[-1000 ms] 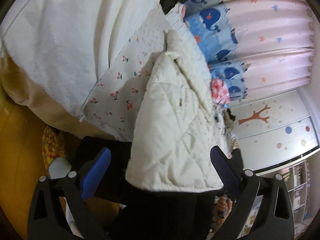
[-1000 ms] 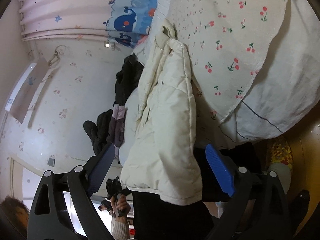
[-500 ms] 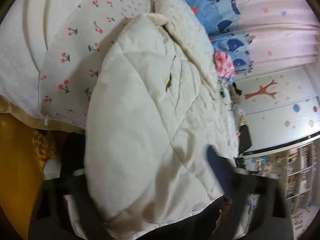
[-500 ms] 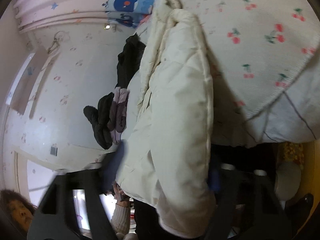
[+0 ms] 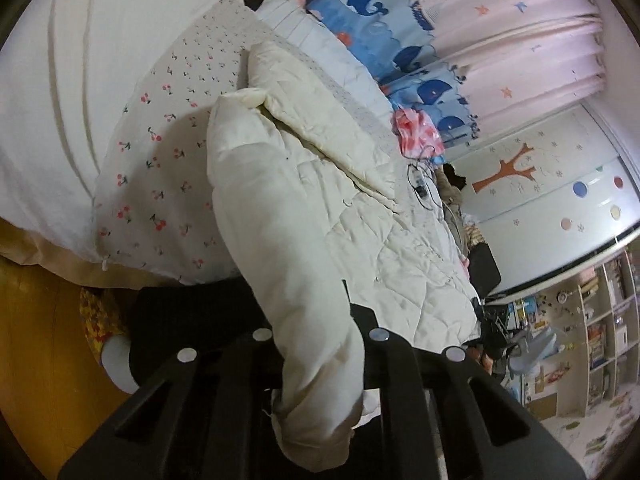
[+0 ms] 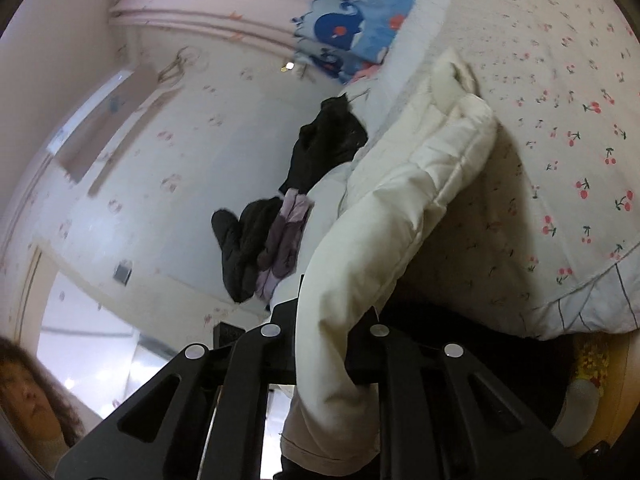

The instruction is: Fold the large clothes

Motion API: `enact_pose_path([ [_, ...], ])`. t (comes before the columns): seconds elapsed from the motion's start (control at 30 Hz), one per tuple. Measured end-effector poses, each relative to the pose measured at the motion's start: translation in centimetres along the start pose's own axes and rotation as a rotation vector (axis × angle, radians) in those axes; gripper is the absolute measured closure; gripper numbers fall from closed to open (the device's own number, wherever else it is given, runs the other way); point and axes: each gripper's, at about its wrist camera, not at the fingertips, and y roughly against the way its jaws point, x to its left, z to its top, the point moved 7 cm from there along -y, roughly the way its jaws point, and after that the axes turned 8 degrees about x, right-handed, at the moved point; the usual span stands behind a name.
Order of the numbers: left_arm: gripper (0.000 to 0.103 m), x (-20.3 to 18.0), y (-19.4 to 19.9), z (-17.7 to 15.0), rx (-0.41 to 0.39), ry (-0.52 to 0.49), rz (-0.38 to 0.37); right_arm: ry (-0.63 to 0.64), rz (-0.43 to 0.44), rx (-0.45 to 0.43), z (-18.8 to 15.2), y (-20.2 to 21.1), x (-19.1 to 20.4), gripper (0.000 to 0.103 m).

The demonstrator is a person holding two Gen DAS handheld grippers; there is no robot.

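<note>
A cream quilted jacket point(image 5: 312, 208) lies across the bed, over a cherry-print blanket point(image 5: 160, 168). My left gripper point(image 5: 316, 320) is shut on the jacket's near hem edge, and cream fabric bulges out between the jaws and hangs over them. In the right wrist view the same jacket point(image 6: 404, 208) runs away from me toward the pillow end. My right gripper point(image 6: 336, 312) is shut on another part of that hem, with padded cloth pinched between the black jaws. Both held edges are lifted off the bed.
A dark garment point(image 6: 328, 144) and a purple-and-black one point(image 6: 272, 240) lie on the bed's far side. Whale-print bedding point(image 5: 372, 4) and pink curtains point(image 5: 520, 40) stand behind. A person point(image 6: 28, 396) is at the lower left. Shelves point(image 5: 592, 320) fill the right corner.
Both grippers moved in over the jacket's hem, shut on it from wide open, and rose with the fabric. The blue pads are now hidden inside the cloth.
</note>
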Motion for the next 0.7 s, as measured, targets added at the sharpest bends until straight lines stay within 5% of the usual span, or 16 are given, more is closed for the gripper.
enact_pose_path([
  [0.13, 0.087, 2.5, -0.7, -3.4, 0.118, -0.028, 0.063, -0.057, -0.127, 0.113, -2.8, 1.5, -3.6, 0.083],
  [0.2, 0.07, 4.6, -0.1, -4.1, 0.122, 0.022, 0.105, -0.107, -0.224, 0.13, -3.6, 3.2, -5.8, 0.076],
  [0.27, 0.07, 5.9, 1.9, -4.2, 0.078, 0.061, 0.146, -0.126, -0.248, 0.079, -3.0, 5.2, -6.1, 0.068],
  [0.33, 0.067, 6.3, 4.5, -3.5, 0.017, 0.067, 0.198, -0.097, -0.277, -0.014, -0.6, 7.5, -5.3, 0.041],
  [0.43, 0.049, 5.5, 7.4, -0.6, -0.062, 0.045, 0.313, 0.001, -0.303, -0.087, 5.3, 7.3, -2.9, 0.022],
  [0.53, 0.037, 1.7, 5.8, 4.4, -0.099, -0.033, 0.34, 0.086, -0.377, -0.064, 11.1, 3.0, -1.8, 0.018],
  [0.7, 0.029, -2.7, -3.5, 11.0, -0.044, -0.138, 0.37, 0.113, -0.675, -0.002, 21.2, -8.0, -7.1, 0.015],
])
